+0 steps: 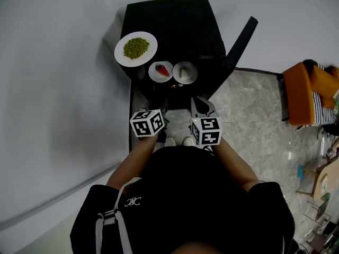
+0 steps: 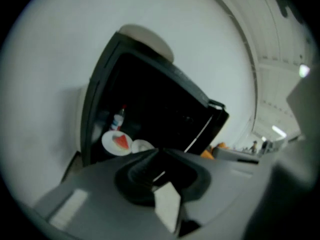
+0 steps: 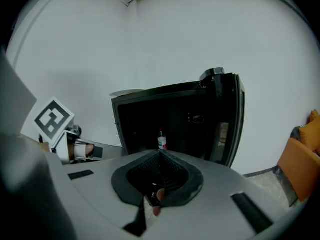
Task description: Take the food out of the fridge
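Left hand-held gripper point(image 2: 158, 154) and right hand-held gripper point(image 3: 159, 155) both shut, empty; spread the left jaws before nearing the red-slice plate point(image 2: 117, 142) on the open fridge point(image 2: 94, 106) shelf; pinch the rim; lift level.

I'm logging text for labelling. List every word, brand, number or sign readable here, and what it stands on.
"XC", or close to it, not certain: white emblem on the person's black shirt.
Label on the bottle in the fridge: too small to read.
Left marker cube and right marker cube: square patterns, no words.
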Demonstrator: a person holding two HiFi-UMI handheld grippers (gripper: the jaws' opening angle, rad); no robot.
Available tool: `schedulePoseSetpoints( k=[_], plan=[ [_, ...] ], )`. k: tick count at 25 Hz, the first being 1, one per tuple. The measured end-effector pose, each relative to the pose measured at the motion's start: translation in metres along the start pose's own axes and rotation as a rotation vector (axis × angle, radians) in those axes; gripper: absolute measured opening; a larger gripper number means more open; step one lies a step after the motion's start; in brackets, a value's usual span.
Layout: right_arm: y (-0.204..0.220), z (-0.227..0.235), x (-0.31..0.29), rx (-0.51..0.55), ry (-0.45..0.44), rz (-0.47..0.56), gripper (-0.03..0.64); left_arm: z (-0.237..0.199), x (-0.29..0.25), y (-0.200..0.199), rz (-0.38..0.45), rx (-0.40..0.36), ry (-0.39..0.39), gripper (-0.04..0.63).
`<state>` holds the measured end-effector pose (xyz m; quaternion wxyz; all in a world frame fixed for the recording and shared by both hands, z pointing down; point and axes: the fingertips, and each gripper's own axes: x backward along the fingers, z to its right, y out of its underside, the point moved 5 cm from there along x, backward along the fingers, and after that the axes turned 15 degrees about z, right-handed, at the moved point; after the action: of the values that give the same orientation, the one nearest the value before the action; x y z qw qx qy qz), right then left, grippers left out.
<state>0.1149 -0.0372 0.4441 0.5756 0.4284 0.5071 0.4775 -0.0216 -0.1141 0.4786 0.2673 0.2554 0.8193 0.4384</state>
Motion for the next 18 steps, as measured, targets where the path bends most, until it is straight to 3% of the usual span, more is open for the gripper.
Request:
schedulePoseSetpoints(
  k=[2, 6, 11, 13, 18],
  plan=[
    [0.006, 0.007, 0.008, 0.002, 0.030, -0.013, -0.008, -0.008, -0.014, 0.020, -0.031, 0.182, 0.036, 0.049],
    [0.017, 0.029, 0.033, 0.007, 0.130, -0.048, -0.008, -0.015, -0.048, 0.056, -0.054, 0.587, 0.089, 0.066],
    [0.038, 0.072, 0.070, -0.006, 0.348, -0.063, -0.008, -0.038, -0.110, 0.121, -0.096, 0.952, 0.097, 0.066],
    [0.042, 0.086, 0.089, -0.025, 0.435, -0.064, -0.008, -0.050, -0.129, 0.144, -0.109, 1.006, 0.062, 0.066],
    [0.067, 0.103, 0.131, -0.082, 0.588, -0.115, -0.008, -0.078, -0.167, 0.172, -0.135, 0.962, 0.019, 0.083]
  ],
)
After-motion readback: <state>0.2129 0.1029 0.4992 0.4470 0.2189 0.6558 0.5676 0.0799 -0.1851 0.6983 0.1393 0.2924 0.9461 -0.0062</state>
